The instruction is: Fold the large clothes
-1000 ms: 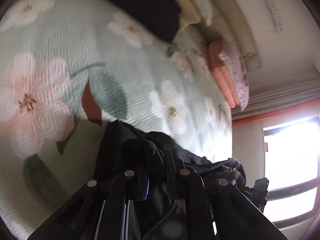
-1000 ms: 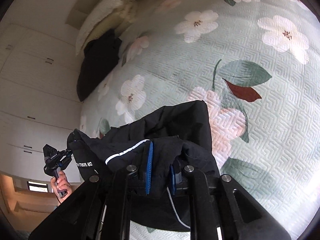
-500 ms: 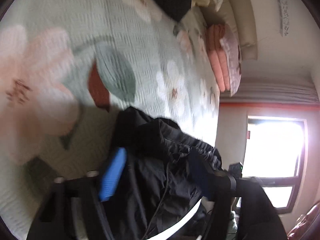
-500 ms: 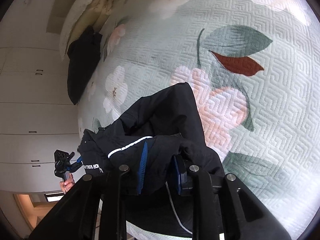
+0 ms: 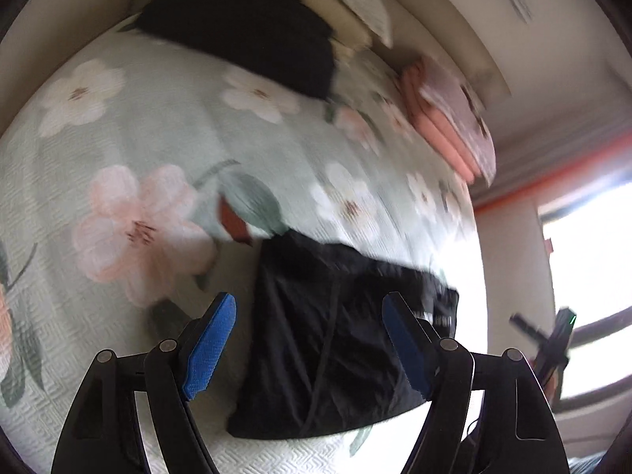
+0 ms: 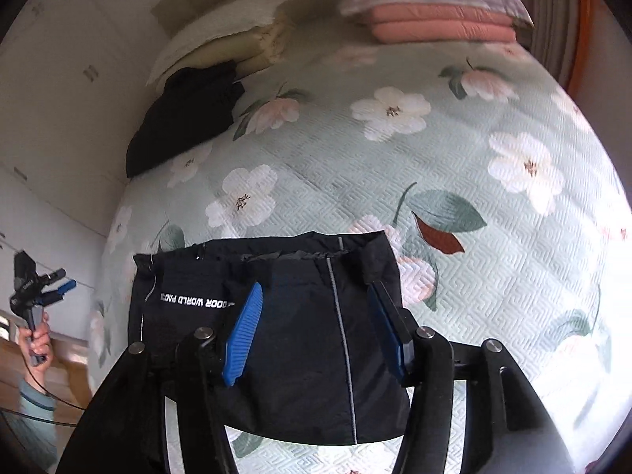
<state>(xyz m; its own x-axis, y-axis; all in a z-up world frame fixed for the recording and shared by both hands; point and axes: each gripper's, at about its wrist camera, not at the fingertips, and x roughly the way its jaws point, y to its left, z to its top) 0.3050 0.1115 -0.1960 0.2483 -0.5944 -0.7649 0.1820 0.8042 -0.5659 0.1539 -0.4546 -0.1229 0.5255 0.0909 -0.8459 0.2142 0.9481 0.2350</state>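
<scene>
A black garment [image 6: 300, 339] with white lettering and a thin grey stripe lies folded into a compact rectangle on the floral green bedspread [image 6: 454, 181]. It also shows in the left wrist view [image 5: 331, 339]. My left gripper [image 5: 308, 339] is open and empty, with its blue pads apart, just above the garment's near edge. My right gripper [image 6: 316, 328] is open and empty over the garment. The left gripper also shows in the right wrist view [image 6: 37, 288], held in a hand at the far left.
A second black garment [image 6: 185, 118] lies at the head of the bed beside cream pillows [image 6: 225, 39]. A stack of pink folded bedding [image 6: 438, 19] sits at the far corner. White wardrobes [image 6: 51, 98] stand left of the bed, and a bright window [image 5: 584, 276] right.
Both grippers have opened and let go of the black garment, which now lies flat and folded on the bed. Both have drawn back from it.
</scene>
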